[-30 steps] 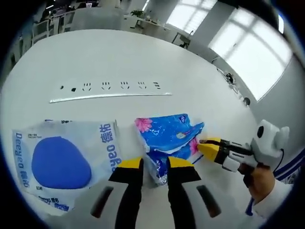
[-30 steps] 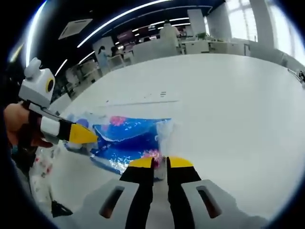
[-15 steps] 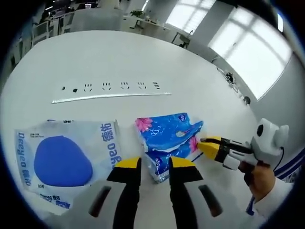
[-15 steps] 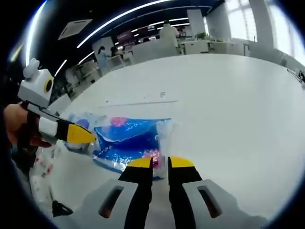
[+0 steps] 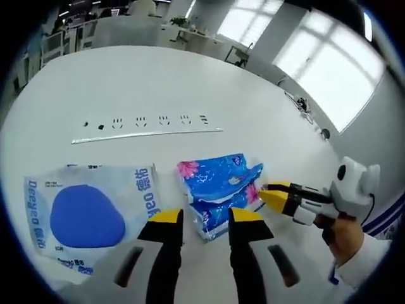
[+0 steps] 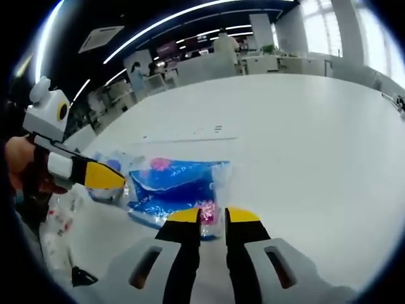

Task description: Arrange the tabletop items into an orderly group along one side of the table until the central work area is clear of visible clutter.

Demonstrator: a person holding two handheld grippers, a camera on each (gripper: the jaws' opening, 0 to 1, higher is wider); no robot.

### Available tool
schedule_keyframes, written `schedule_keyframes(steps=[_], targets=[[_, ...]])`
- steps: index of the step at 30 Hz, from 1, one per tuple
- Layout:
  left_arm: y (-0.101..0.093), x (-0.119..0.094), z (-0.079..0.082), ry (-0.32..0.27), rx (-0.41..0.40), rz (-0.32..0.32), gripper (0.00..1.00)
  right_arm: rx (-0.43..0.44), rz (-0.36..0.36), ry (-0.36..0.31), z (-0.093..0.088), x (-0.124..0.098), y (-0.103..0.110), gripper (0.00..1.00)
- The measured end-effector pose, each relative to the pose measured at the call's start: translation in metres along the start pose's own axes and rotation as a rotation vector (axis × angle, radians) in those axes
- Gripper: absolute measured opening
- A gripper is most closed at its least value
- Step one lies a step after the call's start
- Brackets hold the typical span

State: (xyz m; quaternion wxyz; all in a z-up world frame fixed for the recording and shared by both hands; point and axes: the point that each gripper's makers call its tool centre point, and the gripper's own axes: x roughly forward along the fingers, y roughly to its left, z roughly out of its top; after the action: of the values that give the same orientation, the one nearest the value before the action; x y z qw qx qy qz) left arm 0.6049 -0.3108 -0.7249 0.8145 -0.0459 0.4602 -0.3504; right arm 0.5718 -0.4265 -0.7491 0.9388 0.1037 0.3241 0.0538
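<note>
A blue flowered tissue pack [image 5: 218,187] lies flat on the white table [image 5: 190,82], right beside a white pack with a blue oval [image 5: 88,212]. My left gripper [image 5: 206,217] is open, and the blue pack's near edge lies between its yellow tips. My right gripper [image 5: 271,192] comes in from the right with its tips at the pack's pink corner. In the right gripper view the blue pack [image 6: 174,189] lies just ahead of my right gripper [image 6: 213,216], whose jaws stand a little apart. There my left gripper [image 6: 104,176] is at the pack's far end.
A row of flush sockets [image 5: 152,120] and a thin metal strip [image 5: 145,134] cross the table beyond the packs. A cable [image 5: 304,111] lies near the table's right edge. Desks and chairs [image 6: 215,60] stand in the office behind. A person's hand [image 5: 345,237] holds the right gripper.
Both grippers' jaws have parted slightly. The left gripper has drawn back a little from the blue pack, which stays on the table.
</note>
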Motion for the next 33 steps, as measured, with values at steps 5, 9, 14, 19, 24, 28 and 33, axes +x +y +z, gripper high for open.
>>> schedule_keyframes(steps=[5, 9, 14, 19, 24, 28, 33], targets=[[-0.003, -0.003, 0.002, -0.006, 0.016, -0.01, 0.31, -0.004, 0.002, 0.0, 0.002, -0.002, 0.001, 0.15], [-0.006, -0.005, 0.003, -0.017, 0.044, -0.022, 0.37, -0.01, -0.001, -0.005, 0.004, -0.005, 0.001, 0.17], [-0.008, -0.009, 0.005, -0.027, 0.065, -0.033, 0.43, -0.015, 0.0, -0.016, 0.008, -0.008, 0.002, 0.22], [-0.009, -0.014, 0.007, -0.036, 0.087, -0.047, 0.49, -0.028, 0.01, -0.016, 0.009, -0.012, 0.006, 0.28], [-0.008, -0.02, 0.008, -0.039, 0.107, -0.057, 0.54, -0.033, 0.017, -0.016, 0.009, -0.016, 0.009, 0.32], [-0.009, -0.026, 0.011, -0.052, 0.127, -0.073, 0.6, -0.039, 0.022, -0.024, 0.011, -0.02, 0.012, 0.38], [-0.012, -0.035, 0.016, -0.07, 0.158, -0.101, 0.65, -0.051, 0.029, -0.035, 0.017, -0.027, 0.016, 0.43]])
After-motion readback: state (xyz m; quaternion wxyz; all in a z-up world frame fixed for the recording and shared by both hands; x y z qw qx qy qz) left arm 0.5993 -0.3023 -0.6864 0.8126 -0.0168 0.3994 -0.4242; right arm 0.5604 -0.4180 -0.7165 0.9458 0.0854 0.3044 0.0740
